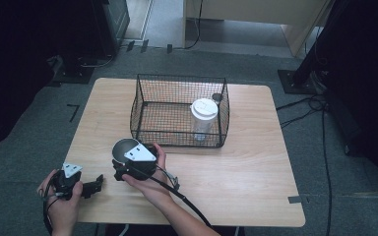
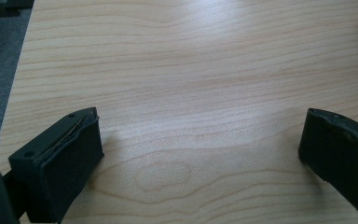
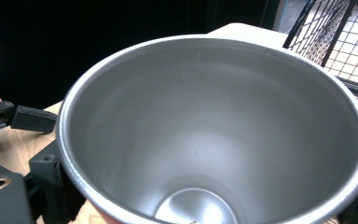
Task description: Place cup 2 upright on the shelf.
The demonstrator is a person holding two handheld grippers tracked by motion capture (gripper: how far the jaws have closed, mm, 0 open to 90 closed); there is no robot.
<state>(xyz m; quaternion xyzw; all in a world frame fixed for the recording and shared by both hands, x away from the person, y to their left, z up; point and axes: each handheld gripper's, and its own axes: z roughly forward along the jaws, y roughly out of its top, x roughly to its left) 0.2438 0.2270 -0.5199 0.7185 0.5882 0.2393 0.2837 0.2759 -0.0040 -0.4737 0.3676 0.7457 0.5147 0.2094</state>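
Wood-grain table (image 1: 256,162) carries everything, and at its near left corner the left gripper (image 1: 96,184) lies low over the boards, held by the person's left hand (image 1: 61,199). In the left gripper view its jaws stand wide apart with bare tabletop between them. Just right of it, the right gripper (image 1: 128,164) clamps a steel cup (image 3: 214,126), the jaws pressed against its outer wall on either side. In the right gripper view the cup's open mouth faces the camera and its long axis runs away toward the round bottom, so it looks tilted rather than upright. No writing can be read on it. Farther right and back, a black wire basket (image 1: 142,105) holds a clear tumbler (image 1: 203,120) with a white lid, upright in its right half.
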